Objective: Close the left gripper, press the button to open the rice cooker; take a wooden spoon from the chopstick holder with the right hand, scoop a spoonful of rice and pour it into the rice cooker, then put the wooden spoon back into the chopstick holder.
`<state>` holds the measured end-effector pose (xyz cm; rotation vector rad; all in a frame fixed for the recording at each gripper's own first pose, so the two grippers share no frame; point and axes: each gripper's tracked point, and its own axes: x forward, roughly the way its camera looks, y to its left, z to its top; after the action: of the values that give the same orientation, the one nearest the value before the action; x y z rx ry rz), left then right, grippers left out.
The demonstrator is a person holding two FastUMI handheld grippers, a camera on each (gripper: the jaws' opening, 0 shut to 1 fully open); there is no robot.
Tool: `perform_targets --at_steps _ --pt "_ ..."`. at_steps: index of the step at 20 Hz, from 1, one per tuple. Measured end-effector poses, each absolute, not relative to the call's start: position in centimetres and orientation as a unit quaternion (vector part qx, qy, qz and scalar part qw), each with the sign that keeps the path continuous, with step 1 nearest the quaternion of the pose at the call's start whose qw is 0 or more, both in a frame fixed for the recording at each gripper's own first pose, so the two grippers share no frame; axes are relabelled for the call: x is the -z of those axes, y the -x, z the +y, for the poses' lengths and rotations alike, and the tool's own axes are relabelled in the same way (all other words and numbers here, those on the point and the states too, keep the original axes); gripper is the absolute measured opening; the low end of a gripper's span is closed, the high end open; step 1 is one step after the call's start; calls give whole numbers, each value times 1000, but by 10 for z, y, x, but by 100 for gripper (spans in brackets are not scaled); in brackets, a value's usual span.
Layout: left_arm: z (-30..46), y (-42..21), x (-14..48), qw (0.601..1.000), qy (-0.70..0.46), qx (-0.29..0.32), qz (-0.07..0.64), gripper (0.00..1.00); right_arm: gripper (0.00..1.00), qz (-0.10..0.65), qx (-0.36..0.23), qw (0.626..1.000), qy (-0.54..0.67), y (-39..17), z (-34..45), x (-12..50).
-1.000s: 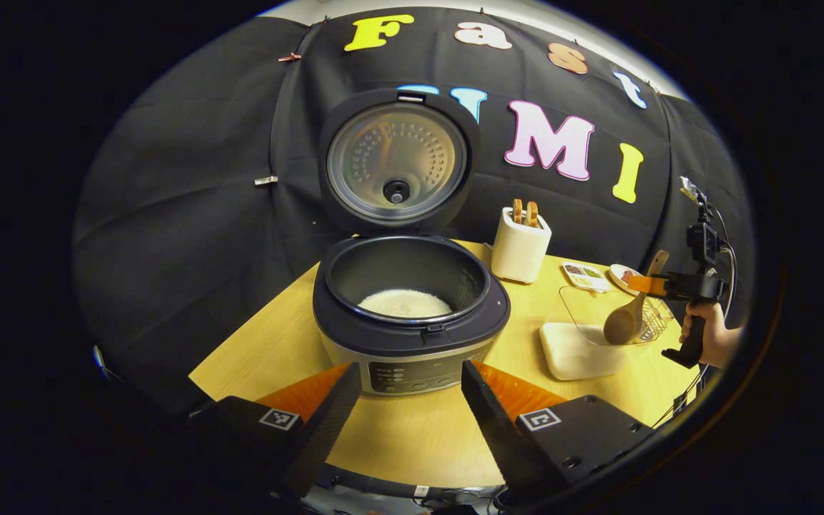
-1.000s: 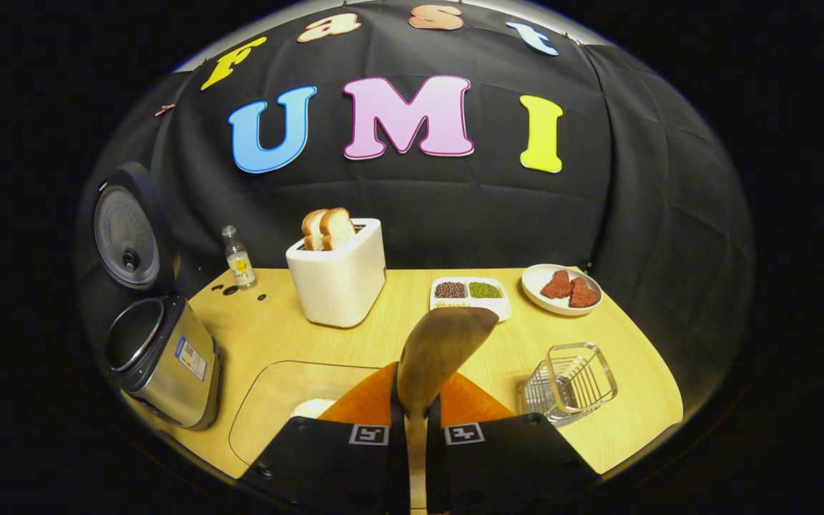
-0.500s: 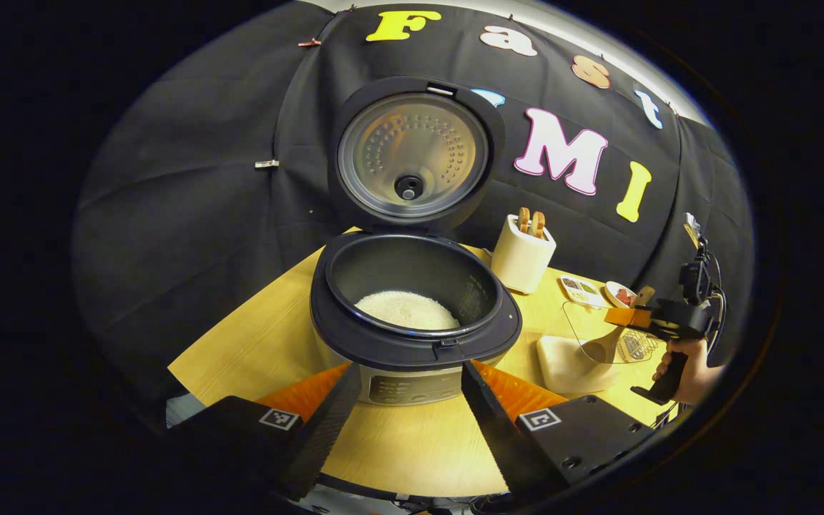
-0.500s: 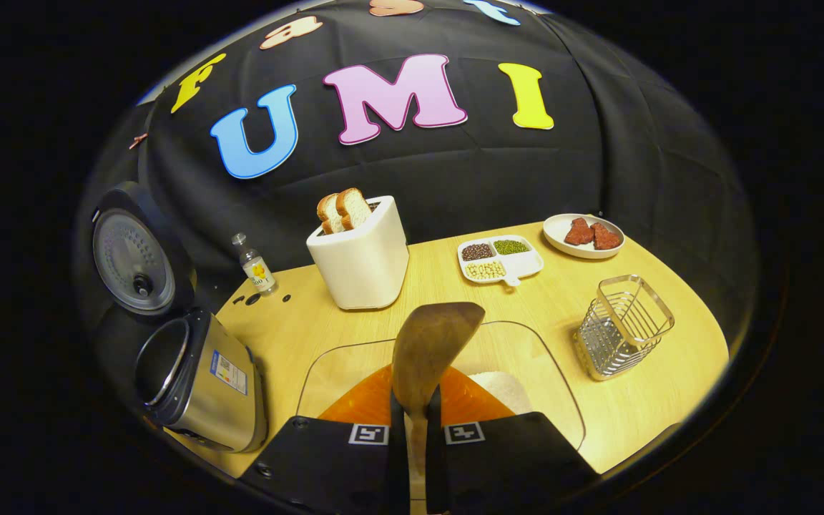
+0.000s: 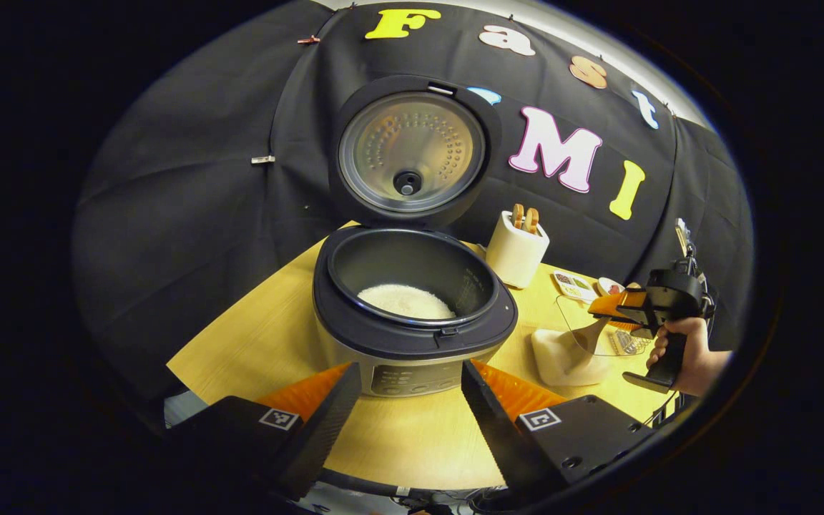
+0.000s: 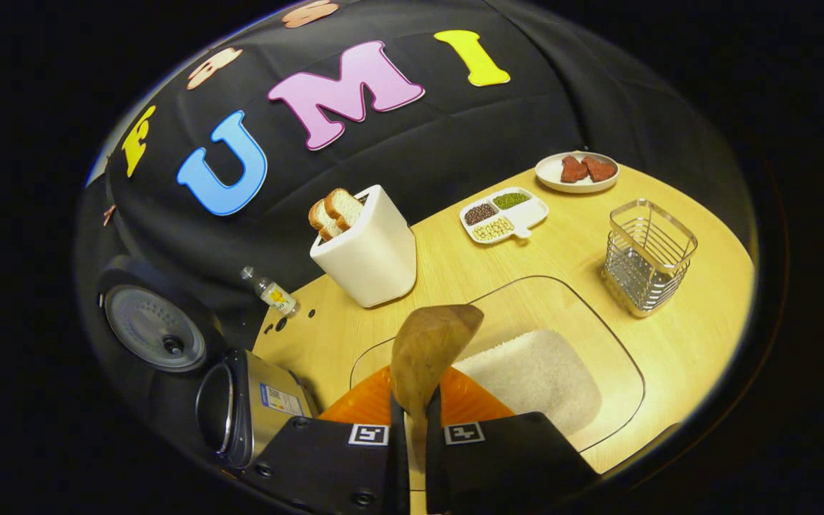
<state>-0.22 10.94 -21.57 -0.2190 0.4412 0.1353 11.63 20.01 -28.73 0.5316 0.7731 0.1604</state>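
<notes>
The rice cooker (image 5: 412,342) stands with its lid (image 5: 412,150) raised, and white rice (image 5: 405,302) lies in its pot. My left gripper (image 5: 405,390) is open in front of the cooker's panel, holding nothing. My right gripper (image 6: 412,418) is shut on the handle of the wooden spoon (image 6: 430,350). The spoon's bowl hangs tilted over the left edge of the rice heap (image 6: 533,372) in the glass tray (image 6: 584,307). In the left gripper view the right gripper (image 5: 630,307) and a hand (image 5: 691,354) hold the spoon (image 5: 584,335) down at the rice (image 5: 562,357). The wire chopstick holder (image 6: 648,257) stands to the right.
A white toaster (image 6: 373,250) with bread stands behind the glass tray. A divided dish of beans (image 6: 503,214) and a plate of meat (image 6: 576,172) sit at the back right. A small bottle (image 6: 272,293) stands near the cooker (image 6: 258,408), close to the table's left edge.
My right gripper has tipped and come down with the spoon over the rice in the glass tray. The left gripper has stayed open before the cooker, shifting only slightly.
</notes>
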Motion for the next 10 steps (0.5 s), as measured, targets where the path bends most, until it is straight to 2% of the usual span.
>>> perform_targets --at_steps 5,10 --pt "105 2 209 970 101 -61 214 96 13 375 -69 877 -291 -115 188 283" --pt "103 3 202 973 88 -57 206 96 13 381 -17 844 -377 -112 152 286"
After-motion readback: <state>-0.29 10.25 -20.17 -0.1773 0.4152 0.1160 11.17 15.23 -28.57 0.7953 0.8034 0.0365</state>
